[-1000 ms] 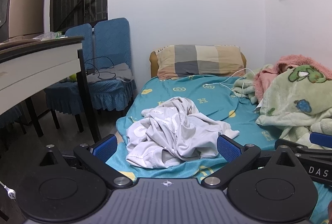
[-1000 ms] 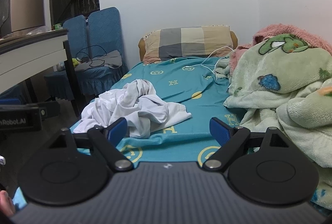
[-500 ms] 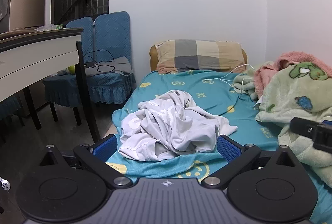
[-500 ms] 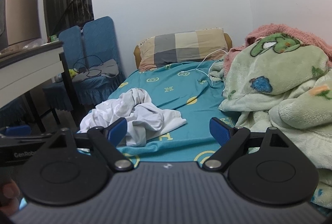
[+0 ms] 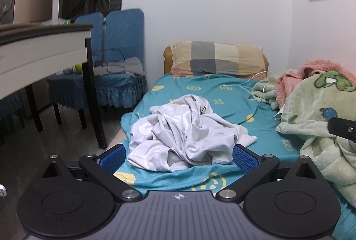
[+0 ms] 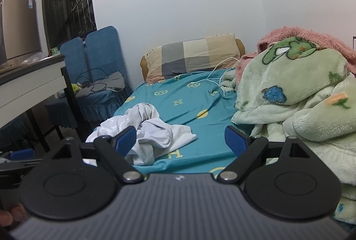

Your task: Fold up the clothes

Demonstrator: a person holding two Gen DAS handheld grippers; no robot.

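A bed [image 5: 222, 95] with a teal patterned sheet fills the small room, a checked pillow [image 5: 217, 59] at its head against the white wall. Both the left gripper [image 5: 178, 156] and the right gripper [image 6: 180, 140] hover near the foot, fingers spread wide and released — grasping nothing, touching nothing. The shirt [image 5: 184, 135] — white, thin, crumpled into a soft heap — lies near the bed's foot. A fleecy green blanket [image 6: 300, 95] bunches along the right side.

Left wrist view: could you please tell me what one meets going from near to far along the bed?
White garment → white cable → checked pillow → wall.
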